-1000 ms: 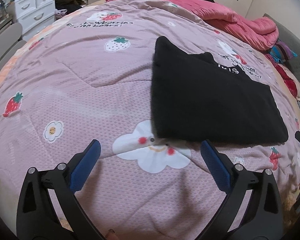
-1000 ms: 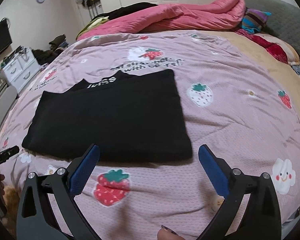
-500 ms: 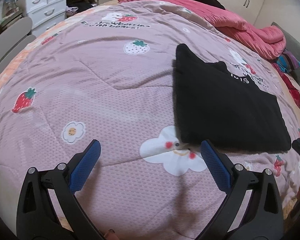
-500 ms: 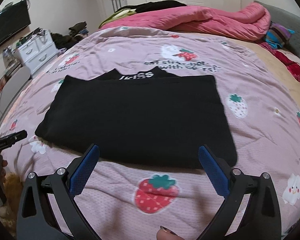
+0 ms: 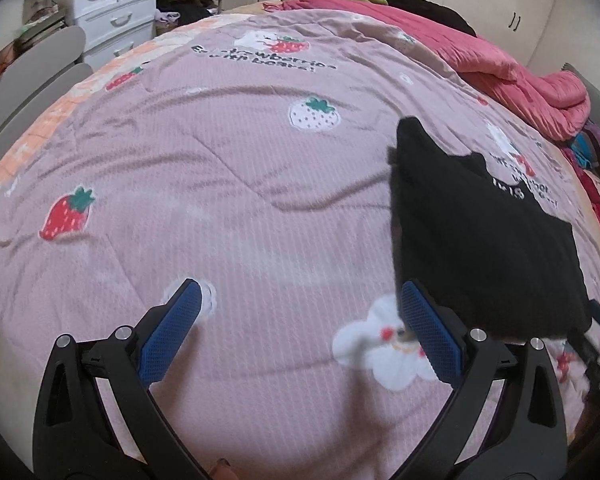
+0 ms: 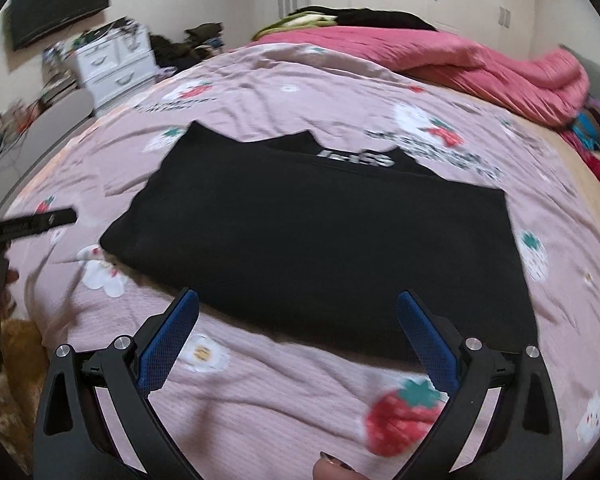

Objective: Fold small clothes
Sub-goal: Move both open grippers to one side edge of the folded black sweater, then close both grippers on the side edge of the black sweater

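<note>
A black garment (image 6: 320,236) lies folded flat on the pink strawberry-print bedspread (image 6: 280,396), with white lettering at its far edge. In the left wrist view it (image 5: 484,240) lies at the right. My left gripper (image 5: 300,300) is open and empty, above the bedspread (image 5: 220,200) just left of the garment's near corner. My right gripper (image 6: 298,304) is open and empty, above the garment's near edge. The left gripper's tip (image 6: 40,222) shows at the left of the right wrist view.
A crumpled pink duvet (image 6: 480,68) and dark clothes (image 6: 360,16) lie at the far side of the bed. White drawers (image 5: 112,16) and a grey chair (image 5: 32,76) stand at the left. A television (image 6: 56,4) hangs on the wall.
Both views have swung left: the garment has shifted right in each. My right gripper has moved closer to the garment's near edge. Both grippers stay open.
</note>
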Tool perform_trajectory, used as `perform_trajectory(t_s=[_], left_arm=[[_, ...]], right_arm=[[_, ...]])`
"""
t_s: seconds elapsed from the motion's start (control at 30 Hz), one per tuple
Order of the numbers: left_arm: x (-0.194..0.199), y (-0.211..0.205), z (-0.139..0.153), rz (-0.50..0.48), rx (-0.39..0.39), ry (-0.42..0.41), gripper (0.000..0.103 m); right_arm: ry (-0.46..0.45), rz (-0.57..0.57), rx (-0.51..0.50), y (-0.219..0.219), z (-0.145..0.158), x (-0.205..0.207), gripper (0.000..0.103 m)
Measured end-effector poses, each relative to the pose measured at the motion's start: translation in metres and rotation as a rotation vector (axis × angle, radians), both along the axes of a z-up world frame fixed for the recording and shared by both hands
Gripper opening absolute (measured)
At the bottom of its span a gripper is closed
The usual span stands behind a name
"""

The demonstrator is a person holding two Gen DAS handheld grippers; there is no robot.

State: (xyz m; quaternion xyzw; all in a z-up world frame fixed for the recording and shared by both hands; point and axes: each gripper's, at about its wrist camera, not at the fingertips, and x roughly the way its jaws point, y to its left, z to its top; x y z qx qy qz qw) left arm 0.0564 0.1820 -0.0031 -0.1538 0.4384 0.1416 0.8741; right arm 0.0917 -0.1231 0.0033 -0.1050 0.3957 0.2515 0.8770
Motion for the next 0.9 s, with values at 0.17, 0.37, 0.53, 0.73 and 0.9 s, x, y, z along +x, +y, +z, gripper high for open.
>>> perform_trajectory(t_s=[0.17,0.37,0.53,0.73,0.9], left_arm=[[0.017,0.006,0.004,-0.004,0.008,-0.009,0.094],[0.043,0.007,0.0,-0.026,0.001,0.006,0.094],[0.067,0.003,-0.006,-0.052,-0.005,0.017,0.094],[0.089,-0.001,-0.01,-0.073,-0.011,0.027,0.094],[0.105,-0.008,-0.011,-0.094,0.002,0.035,0.093]], right_arm=[[-0.011,0.084,-0.033,0.046,-0.011,-0.003,0.099],[-0.097,0.18,-0.15,0.098,-0.027,-0.015,0.099],[-0.184,0.223,-0.253,0.131,-0.045,-0.02,0.099],[-0.2,0.199,-0.287,0.148,-0.055,-0.004,0.099],[-0.242,0.2,-0.314,0.154,-0.058,0.007,0.099]])
